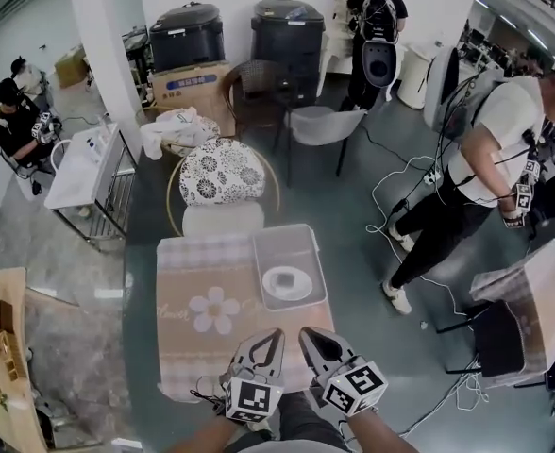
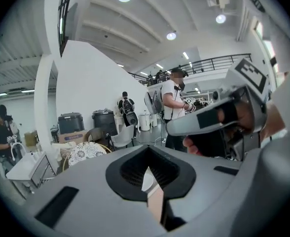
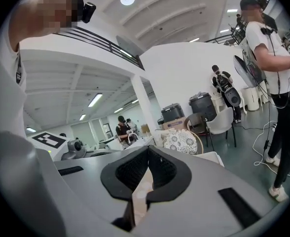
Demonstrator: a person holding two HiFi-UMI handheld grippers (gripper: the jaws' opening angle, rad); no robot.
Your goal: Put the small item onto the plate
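Beige cloth printed with a white flower (image 1: 214, 310) is covering the worktop (image 1: 188, 262). A pale tray (image 1: 261, 243) is sitting on the worktop's far right part, with a white plate (image 1: 301, 291) lying inside it. The small item (image 1: 282, 278) is showing only as a faint greyish patch on the middle of the plate, too small for its shape to be made out.

At the near edge the person is holding both tools side by side, pointing toward the far side and well apart from the tray. The left gripper (image 1: 276, 334) is carrying its jaws clenched tip to tip with nothing between them. The right gripper (image 1: 308, 334) is showing the same, jaws pressed together and empty.

Just beyond the worktop a chair (image 1: 219, 217) with a flower-patterned cushion (image 1: 221, 173) is standing. A person in a white shirt (image 1: 490, 149) is standing at the right over trailing cables.
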